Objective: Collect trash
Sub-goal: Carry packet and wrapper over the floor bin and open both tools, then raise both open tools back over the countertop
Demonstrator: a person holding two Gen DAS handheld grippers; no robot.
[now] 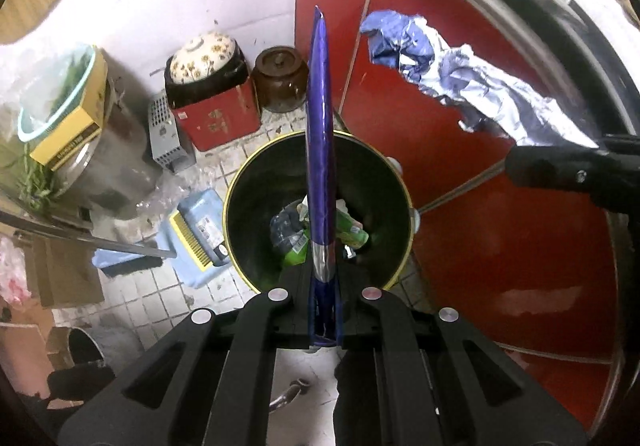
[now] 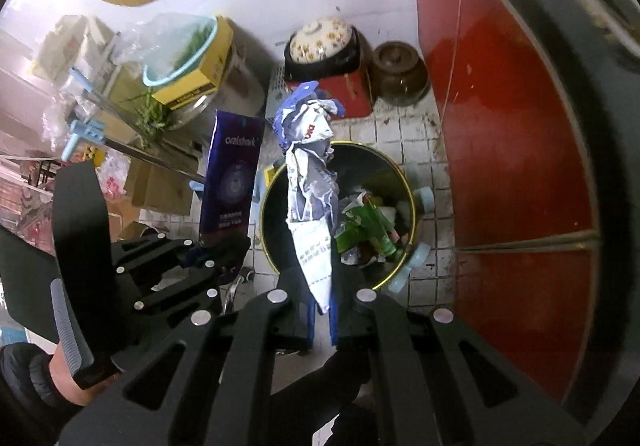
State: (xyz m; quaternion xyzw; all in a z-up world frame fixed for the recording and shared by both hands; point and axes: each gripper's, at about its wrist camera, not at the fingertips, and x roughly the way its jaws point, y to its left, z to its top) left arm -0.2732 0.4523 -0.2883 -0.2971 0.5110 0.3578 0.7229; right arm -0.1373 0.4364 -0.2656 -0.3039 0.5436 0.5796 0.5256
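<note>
On a tiled kitchen floor (image 1: 160,298) by red cabinets (image 1: 500,238), each claw hides part of the bin (image 1: 248,182): left claw (image 1: 323,286) pinches a purple box (image 1: 320,134) edge-on, right claw (image 2: 323,298) clamps a crumpled wrapper (image 2: 310,182) above it.

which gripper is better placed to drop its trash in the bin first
Probably the right. Its crumpled bag hangs over the trash bin; in the same view the left gripper holds the purple box beside the rim.

The dirty white tiled floor (image 1: 256,150) is carrying a round black trash bin (image 1: 320,166) with a yellow rim. Behind it, a red box (image 1: 218,118) and a brown jar (image 1: 280,76) are standing, and a light blue dustpan (image 1: 196,234) is lying beside the bin.
</note>
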